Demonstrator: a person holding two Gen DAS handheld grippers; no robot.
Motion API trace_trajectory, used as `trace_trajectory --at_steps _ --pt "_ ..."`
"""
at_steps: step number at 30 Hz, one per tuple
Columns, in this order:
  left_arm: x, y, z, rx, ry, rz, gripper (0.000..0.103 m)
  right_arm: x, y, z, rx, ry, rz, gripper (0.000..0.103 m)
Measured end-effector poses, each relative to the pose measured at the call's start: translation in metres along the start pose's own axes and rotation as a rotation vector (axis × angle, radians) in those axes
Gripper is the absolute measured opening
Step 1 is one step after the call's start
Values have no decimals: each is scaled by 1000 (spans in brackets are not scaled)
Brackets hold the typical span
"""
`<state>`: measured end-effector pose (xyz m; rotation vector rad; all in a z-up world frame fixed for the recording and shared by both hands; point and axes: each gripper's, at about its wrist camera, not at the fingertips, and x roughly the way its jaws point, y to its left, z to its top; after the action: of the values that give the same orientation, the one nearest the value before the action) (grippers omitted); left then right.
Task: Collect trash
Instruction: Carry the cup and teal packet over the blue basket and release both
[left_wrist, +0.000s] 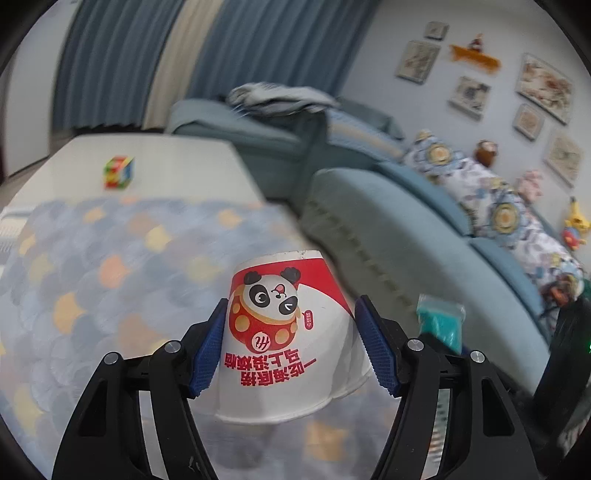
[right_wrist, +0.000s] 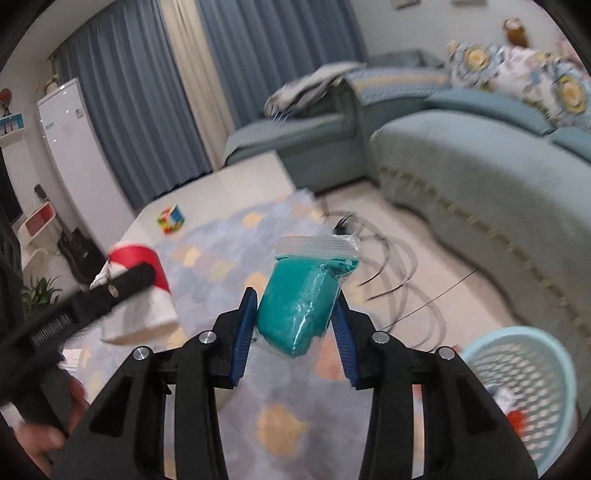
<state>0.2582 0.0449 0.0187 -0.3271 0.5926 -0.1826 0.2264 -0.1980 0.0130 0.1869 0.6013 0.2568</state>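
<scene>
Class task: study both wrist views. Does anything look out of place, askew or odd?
Yes. The white-and-red paper cup with a panda print is gripped upside down in the left gripper, and a colourful puzzle cube sits alone on the white table.

- Left claw (left_wrist: 291, 343): two glossy black plastic arms are fanning out from the bottom edge, each showing triangular cut-outs.
- Blue ribbed pads (left_wrist: 375, 349) are lining the inner faces of its fingers — the texture is reading as fine cross-hatching.
- Round silver screws are capping the arm joints, two on each side.
- Right claw (right_wrist: 295, 325): the same build is showing — black arms, blue pads, silver screws.
- A bare hand (right_wrist: 44, 435), blurred, is showing at the lower left of the right wrist view.
</scene>
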Motion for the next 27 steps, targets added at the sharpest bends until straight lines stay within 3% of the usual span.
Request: trace_trajectory --at_steps 6,13,20,27 --pt "-23 -85 -5 115 -15 -61 66 -60 -56 6 14 -19 -110 37" --pt "-4 -163 -42 171 77 -128 66 -92 -137 -18 99 79 -214 37" --pt "37 -200 -91 218 213 -155 66 -88 -199 -63 208 226 -270 38" --pt "56 -214 -124 281 297 -193 68 -86 -220 -77 286 271 -281 43"
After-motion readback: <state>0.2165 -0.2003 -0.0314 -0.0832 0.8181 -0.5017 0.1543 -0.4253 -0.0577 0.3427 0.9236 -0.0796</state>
